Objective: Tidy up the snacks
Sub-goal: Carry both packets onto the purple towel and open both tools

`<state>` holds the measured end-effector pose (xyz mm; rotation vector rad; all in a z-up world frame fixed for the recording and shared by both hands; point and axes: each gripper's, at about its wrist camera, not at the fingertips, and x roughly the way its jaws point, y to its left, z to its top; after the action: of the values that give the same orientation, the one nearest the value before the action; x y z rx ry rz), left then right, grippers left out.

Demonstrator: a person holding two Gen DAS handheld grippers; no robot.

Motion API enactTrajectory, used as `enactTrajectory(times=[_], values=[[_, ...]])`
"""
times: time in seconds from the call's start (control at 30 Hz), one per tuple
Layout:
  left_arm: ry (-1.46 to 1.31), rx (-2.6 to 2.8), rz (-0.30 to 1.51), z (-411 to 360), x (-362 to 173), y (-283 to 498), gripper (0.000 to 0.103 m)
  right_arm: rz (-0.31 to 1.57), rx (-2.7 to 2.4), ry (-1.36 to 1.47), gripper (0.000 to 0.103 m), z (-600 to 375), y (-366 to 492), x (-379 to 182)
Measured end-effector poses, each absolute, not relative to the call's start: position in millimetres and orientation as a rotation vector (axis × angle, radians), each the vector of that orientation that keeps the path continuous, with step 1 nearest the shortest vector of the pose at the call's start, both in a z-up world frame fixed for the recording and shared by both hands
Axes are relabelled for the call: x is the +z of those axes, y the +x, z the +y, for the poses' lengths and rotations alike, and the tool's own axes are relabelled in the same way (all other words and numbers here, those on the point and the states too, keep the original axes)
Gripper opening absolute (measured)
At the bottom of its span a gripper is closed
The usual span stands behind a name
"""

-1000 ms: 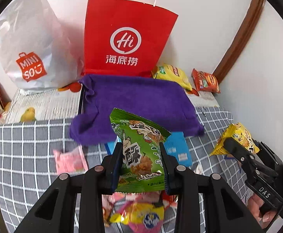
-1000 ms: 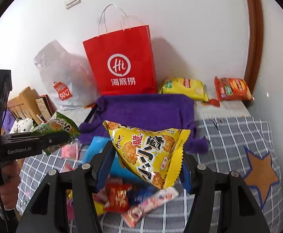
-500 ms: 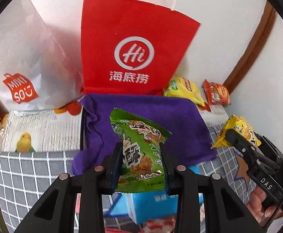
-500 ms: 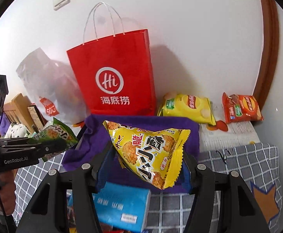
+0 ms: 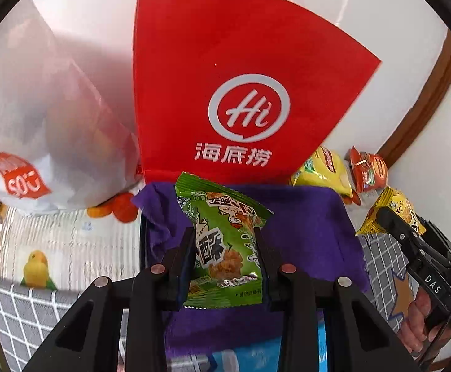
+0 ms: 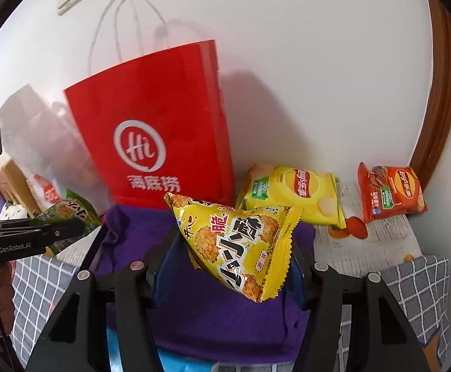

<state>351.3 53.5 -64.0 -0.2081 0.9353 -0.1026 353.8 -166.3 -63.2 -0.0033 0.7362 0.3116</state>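
Two grippers each clamp a snack above the purple cloth [image 5: 303,217]: the left gripper [image 5: 224,248] pinches a green crinkly snack packet [image 5: 222,241], the right gripper [image 6: 231,263] a yellow pyramid-shaped snack bag [image 6: 234,241], both near the red paper bag [image 5: 225,77].

The red paper bag [image 5: 225,71] hides the yellow chip bag's [image 5: 324,170] left part.

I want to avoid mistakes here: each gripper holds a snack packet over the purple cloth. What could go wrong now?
1. The yellow packet hangs tilted in the right gripper and might slip out.
2. The red paper bag stands close behind; the left gripper with the green packet could knock it.
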Motion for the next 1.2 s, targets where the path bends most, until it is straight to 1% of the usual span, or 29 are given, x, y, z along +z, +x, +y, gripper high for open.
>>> enactTrajectory(times=[0.17,0.37,0.67,0.93,1.2], values=[[-0.235,-0.120,0.947,54,-79,376,0.032,0.742,0.297,0.014,0.060,-172,374,-77],[-0.221,-0.120,0.998,56,-112,394,0.032,0.811,0.285,0.012,0.060,-175,394,-112],[-0.212,-0.123,1.056,53,-137,402,0.032,0.903,0.266,-0.030,0.059,-175,411,-147],[-0.204,-0.128,1.103,44,-153,408,0.032,0.939,0.273,-0.049,0.060,-171,418,-160],[-0.201,-0.133,1.110,40,-159,409,0.033,0.975,0.272,-0.065,0.061,-167,419,-169]])
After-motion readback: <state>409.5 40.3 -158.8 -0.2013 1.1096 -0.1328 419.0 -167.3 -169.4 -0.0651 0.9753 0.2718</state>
